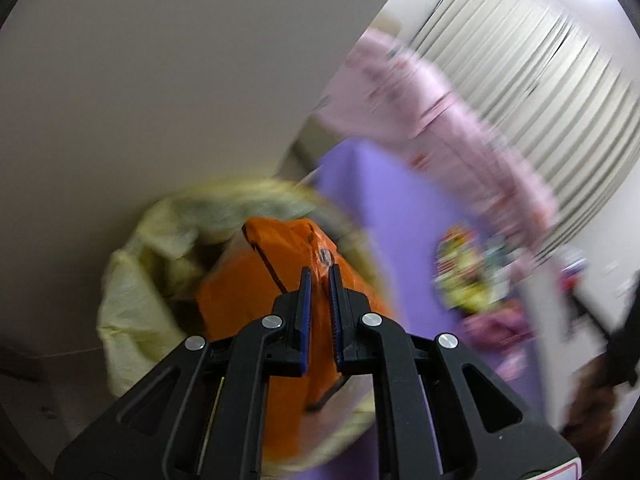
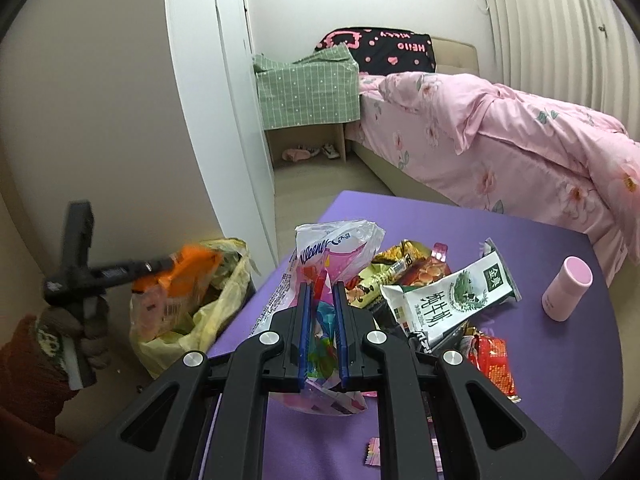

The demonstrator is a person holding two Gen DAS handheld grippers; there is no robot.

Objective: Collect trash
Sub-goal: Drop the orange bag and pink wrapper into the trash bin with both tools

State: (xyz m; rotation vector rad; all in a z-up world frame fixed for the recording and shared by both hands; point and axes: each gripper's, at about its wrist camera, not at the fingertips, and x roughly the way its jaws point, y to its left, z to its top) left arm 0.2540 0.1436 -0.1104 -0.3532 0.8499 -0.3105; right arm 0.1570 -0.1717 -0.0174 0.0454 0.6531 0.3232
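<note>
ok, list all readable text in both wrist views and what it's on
"Kleenex", last letter cut off: clear tissue pack between the right gripper fingers.
"HELLO", "KITTY", upside down: black pillow on the bed.
"金典" and larger characters: green-white milk carton.
Snack wrappers, orange package in the left gripper: unreadable.

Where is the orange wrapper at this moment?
The orange wrapper is clamped in the left tongs, over the open yellow trash bag. In the right wrist view this is at the left, beside the purple table.
</note>
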